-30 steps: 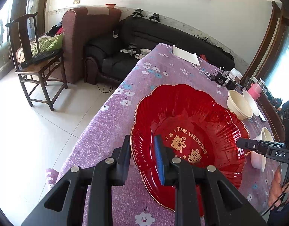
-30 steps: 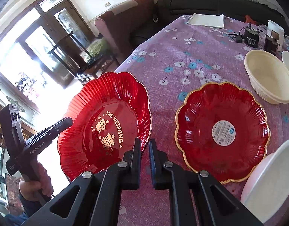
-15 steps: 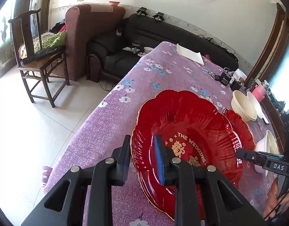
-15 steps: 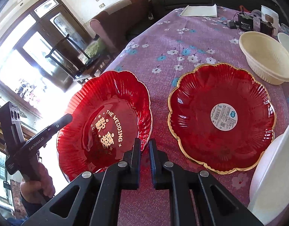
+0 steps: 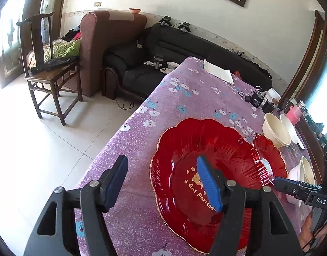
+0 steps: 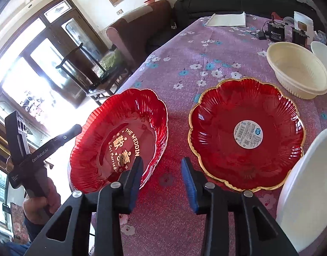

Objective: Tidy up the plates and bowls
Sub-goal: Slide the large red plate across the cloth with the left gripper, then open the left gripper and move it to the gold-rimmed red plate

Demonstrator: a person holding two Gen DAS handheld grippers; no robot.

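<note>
A red scalloped plate with gold wedding lettering (image 5: 206,153) (image 6: 120,132) lies on the purple flowered tablecloth (image 5: 184,98). My left gripper (image 5: 162,181) has its jaws opening. The plate's left rim sits between them and neither pad touches it. My right gripper (image 6: 161,170) is also opening at the plate's near right rim, pads clear of it. A second red plate with a gold rim and a round sticker (image 6: 246,134) (image 5: 270,155) lies just to the right. A cream bowl (image 6: 297,72) (image 5: 276,130) stands beyond it.
A white bowl (image 6: 308,192) (image 5: 302,175) sits close at the near right. Chargers, cables and a white container (image 6: 302,23) crowd the table's far right, with folded paper (image 6: 227,19) at its far end. The table's left edge (image 5: 112,140) drops to tiled floor with a wooden chair (image 5: 50,68).
Both grippers were shut on the wedding plate's rim and have now opened. The plate has settled flatter on the cloth beside the gold-rimmed plate.
</note>
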